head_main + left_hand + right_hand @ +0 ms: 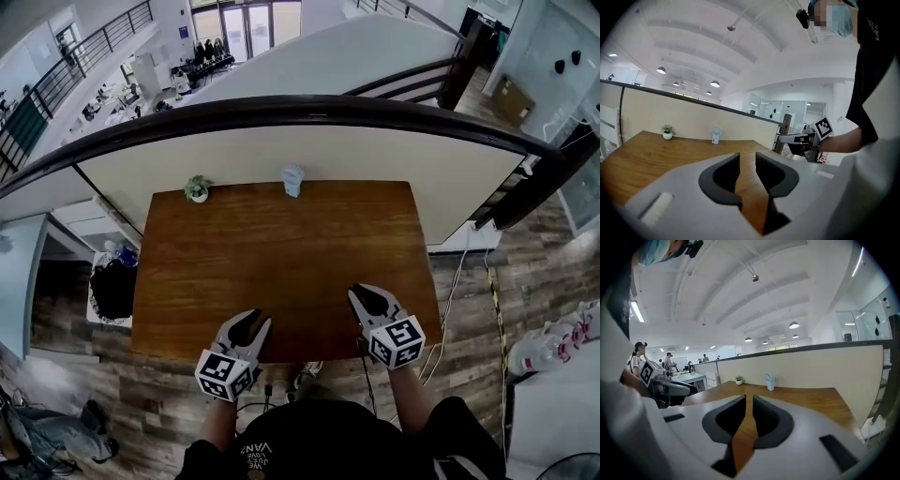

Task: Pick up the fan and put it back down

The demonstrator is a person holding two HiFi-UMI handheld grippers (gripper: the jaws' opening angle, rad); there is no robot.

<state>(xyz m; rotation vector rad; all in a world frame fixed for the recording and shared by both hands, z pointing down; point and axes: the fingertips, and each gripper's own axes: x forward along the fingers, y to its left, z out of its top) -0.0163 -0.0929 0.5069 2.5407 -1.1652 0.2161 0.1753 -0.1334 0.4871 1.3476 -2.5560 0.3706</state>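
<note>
A small pale blue fan [292,180] stands upright at the far edge of the brown wooden table [281,272], near the middle. It shows small and distant in the left gripper view [716,134] and the right gripper view [769,381]. My left gripper [255,321] hovers over the near left edge of the table, its jaws [747,157] apart with nothing between them. My right gripper [359,292] is over the near right part, its jaws [749,399] standing a narrow slit apart, empty. Both point toward the fan and are far from it.
A little potted plant [198,189] sits at the far left corner of the table, left of the fan. A cream partition wall [281,150] with a dark rail runs behind the table. A white power strip and cables [459,281] lie on the floor to the right.
</note>
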